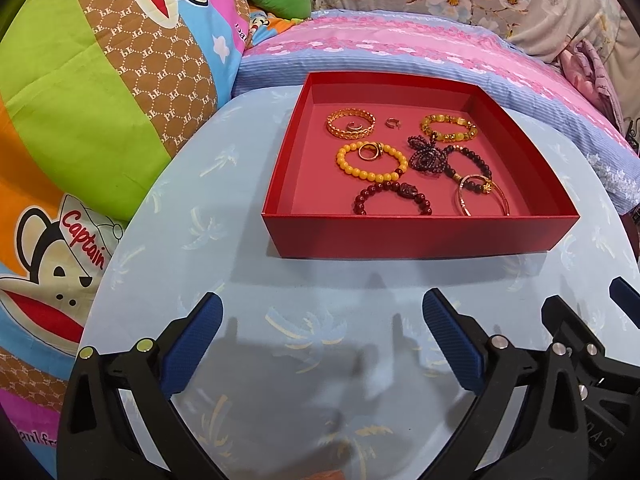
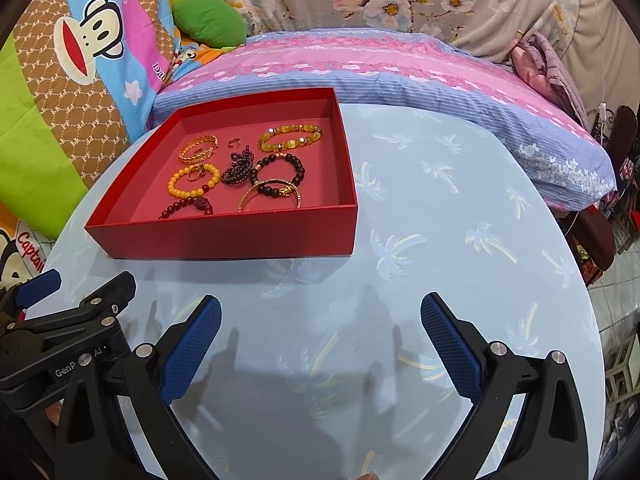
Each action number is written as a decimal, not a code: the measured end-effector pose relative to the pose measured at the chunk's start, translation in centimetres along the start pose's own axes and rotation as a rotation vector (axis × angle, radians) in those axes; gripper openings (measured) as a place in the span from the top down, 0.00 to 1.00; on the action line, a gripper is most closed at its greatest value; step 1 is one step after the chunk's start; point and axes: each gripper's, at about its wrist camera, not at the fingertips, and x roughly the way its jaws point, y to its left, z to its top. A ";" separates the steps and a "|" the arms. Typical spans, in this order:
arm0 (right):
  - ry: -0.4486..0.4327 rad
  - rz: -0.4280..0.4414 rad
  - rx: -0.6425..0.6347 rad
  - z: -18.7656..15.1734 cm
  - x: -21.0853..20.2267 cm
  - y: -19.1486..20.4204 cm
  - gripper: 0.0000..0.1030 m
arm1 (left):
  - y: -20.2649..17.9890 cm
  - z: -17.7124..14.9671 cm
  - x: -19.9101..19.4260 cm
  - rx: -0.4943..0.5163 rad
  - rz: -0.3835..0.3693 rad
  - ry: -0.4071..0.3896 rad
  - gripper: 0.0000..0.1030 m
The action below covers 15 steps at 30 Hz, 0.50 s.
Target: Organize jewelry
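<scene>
A red box (image 1: 420, 236) (image 2: 224, 236) sits on the round light-blue table and holds several pieces of jewelry: a gold chain bracelet (image 1: 351, 122), a yellow bead bracelet (image 1: 370, 162) with a ring inside it, an amber bead bracelet (image 1: 450, 128) (image 2: 290, 138), dark bead bracelets (image 1: 392, 200), a dark beaded ornament (image 1: 428, 156) and a thin gold bangle (image 1: 482, 196) (image 2: 270, 196). My left gripper (image 1: 322, 304) is open and empty, hovering near the table's front, short of the box. My right gripper (image 2: 320, 306) is open and empty beside it, to the right of the box.
The table (image 2: 460, 220) has a palm-tree cloth. Behind it lie a pink and blue pillow (image 2: 380, 68), a cartoon-monkey quilt (image 1: 80, 100) at the left and a floral cover (image 2: 440, 0). The right gripper's body (image 1: 588, 360) shows in the left wrist view.
</scene>
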 end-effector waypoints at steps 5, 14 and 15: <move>0.002 -0.002 -0.002 0.0 0.0 0.0 0.06 | 0.0 0.0 0.1 -0.001 -0.012 0.006 0.07; 0.006 -0.013 -0.002 0.0 0.2 0.0 0.06 | 0.0 -0.1 0.4 -0.003 -0.018 0.016 0.07; 0.006 -0.014 -0.002 0.1 0.2 -0.1 0.06 | 0.0 -0.1 0.4 -0.002 -0.019 0.018 0.07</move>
